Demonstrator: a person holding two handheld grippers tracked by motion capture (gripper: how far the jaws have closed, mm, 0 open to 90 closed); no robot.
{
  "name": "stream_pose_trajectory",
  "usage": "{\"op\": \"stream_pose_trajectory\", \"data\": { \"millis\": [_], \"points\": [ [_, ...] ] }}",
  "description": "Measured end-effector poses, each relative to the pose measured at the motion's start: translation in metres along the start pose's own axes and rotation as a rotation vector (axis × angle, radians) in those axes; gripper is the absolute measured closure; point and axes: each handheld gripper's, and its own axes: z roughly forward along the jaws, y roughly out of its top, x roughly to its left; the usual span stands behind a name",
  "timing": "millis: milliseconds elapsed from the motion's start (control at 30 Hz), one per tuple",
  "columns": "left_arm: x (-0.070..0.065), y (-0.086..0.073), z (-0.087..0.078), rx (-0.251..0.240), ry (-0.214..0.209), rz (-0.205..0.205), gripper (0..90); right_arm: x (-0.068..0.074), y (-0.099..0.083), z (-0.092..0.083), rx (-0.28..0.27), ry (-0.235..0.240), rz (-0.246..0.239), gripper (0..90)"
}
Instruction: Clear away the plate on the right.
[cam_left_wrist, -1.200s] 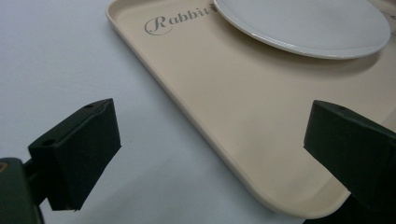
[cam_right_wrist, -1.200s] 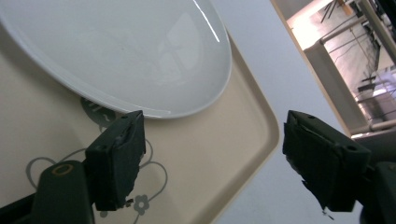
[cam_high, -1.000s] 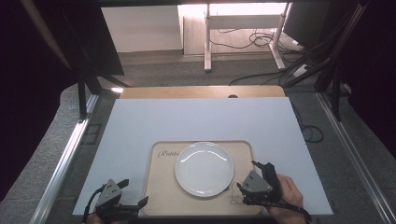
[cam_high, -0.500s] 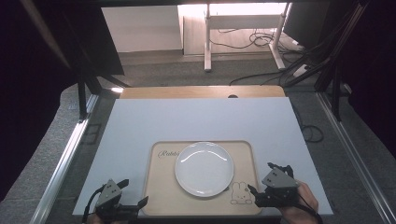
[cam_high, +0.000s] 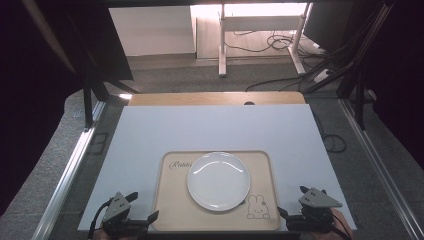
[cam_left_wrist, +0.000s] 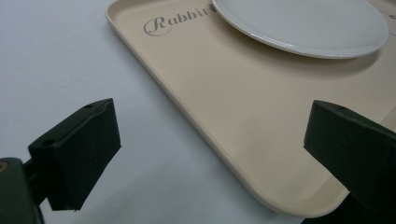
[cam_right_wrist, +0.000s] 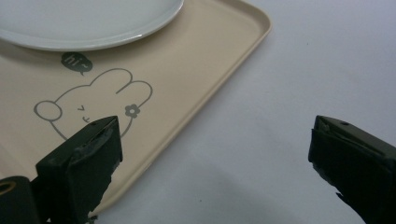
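Observation:
A white plate (cam_high: 218, 180) lies in the middle of a beige tray (cam_high: 172, 200) printed with a rabbit drawing (cam_high: 256, 207). My left gripper (cam_high: 143, 205) stands open at the tray's near left corner. In the left gripper view the tray (cam_left_wrist: 224, 93) runs between its jaws, untouched, with the plate (cam_left_wrist: 303, 18) beyond. My right gripper (cam_high: 291, 200) is open at the tray's near right corner, and its jaws have just been opening. In the right gripper view one jaw hangs over the tray (cam_right_wrist: 187, 60) by the rabbit drawing (cam_right_wrist: 88, 107), the other over bare table. The pads grip nothing.
The tray sits near the front edge of a pale tabletop (cam_high: 215, 130). A wooden board (cam_high: 215, 98) lies along the table's far edge. Metal rails (cam_high: 70, 165) run down both sides, and cables (cam_high: 280, 42) lie on the floor beyond.
The right gripper has moved right and toward the near edge, from over the tray beside the plate to the tray's near right corner, and its jaws have widened. The left gripper has kept still.

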Motion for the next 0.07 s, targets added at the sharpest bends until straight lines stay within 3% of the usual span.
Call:
{"op": "stream_pose_trajectory", "data": {
  "millis": [67],
  "points": [
    [-0.0001, 0.0004, 0.0007, 0.003, 0.000, 0.000, 3.2, -0.0001, 0.0002, 0.0005, 0.004, -0.001, -0.007, 2.7]
  ]
}}
